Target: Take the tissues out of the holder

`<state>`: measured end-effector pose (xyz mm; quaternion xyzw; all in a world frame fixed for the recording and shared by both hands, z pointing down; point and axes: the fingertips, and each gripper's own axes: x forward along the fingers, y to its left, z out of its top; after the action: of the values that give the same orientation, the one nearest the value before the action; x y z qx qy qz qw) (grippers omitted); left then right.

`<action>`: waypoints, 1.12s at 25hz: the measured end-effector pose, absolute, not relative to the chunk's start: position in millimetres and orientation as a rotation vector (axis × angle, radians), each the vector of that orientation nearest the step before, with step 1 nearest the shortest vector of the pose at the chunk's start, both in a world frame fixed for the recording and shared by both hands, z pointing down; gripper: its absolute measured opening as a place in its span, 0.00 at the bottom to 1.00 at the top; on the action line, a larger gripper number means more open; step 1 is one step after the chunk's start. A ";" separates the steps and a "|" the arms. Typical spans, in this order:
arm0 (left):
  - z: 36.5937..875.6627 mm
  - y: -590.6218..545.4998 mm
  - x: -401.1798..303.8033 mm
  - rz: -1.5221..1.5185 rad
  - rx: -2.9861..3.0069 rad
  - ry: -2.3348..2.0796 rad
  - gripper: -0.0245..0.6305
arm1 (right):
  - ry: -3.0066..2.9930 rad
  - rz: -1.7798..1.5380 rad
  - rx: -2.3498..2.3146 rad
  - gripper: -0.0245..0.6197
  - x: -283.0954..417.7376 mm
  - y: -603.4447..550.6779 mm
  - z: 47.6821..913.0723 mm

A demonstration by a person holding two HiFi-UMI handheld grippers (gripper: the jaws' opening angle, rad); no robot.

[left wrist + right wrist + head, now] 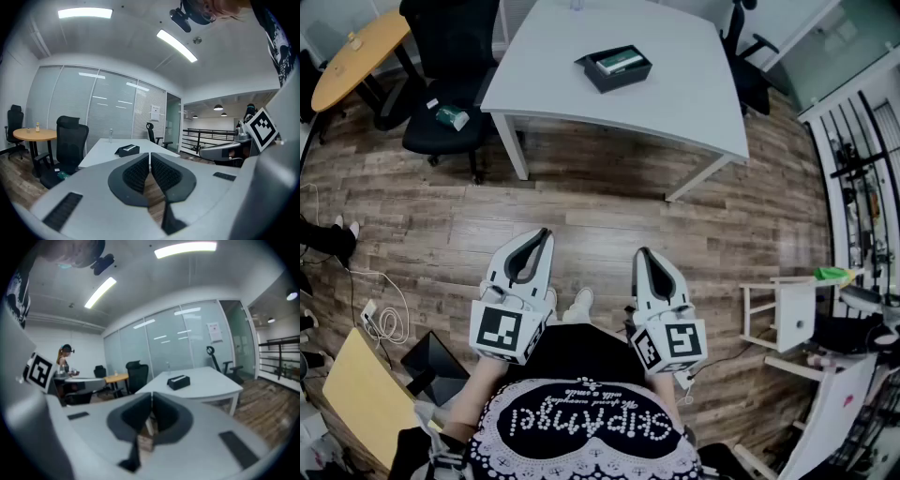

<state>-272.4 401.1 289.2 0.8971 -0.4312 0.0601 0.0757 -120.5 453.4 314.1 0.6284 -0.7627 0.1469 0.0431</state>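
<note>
My left claw is pressed together and empty, above the wooden floor. Well ahead, the black rectangular tissue holder sits on the white table. My right claw is pressed together too.

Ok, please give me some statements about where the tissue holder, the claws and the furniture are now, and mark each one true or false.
1. The tissue holder stands on the white table. True.
2. The left claw and the right claw both have their jaws together. True.
3. The left claw grips the tissue holder. False: it holds nothing and hangs over the floor, well short of the table.
4. The round wooden table stands right of the white table in the head view. False: it stands to the left.
5. The seat of the black chair is bare. False: a small green thing lies on it.
</note>
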 end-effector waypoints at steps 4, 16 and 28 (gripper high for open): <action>289.5 399.7 -266.5 0.164 2.711 -1.278 0.10 | -2.338 0.444 1.924 0.09 -115.5 451.3 311.5; 288.2 407.1 -246.8 0.149 2.715 -1.303 0.10 | -2.372 0.431 1.904 0.09 -95.9 455.8 311.0; 291.0 414.8 -215.3 0.151 2.715 -1.328 0.10 | -2.412 0.450 1.922 0.09 -58.1 468.0 312.9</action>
<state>-215.3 414.8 291.0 0.8957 -0.4381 0.0498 0.0577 -58.1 468.0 312.9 0.6164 -0.7739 0.1445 0.0124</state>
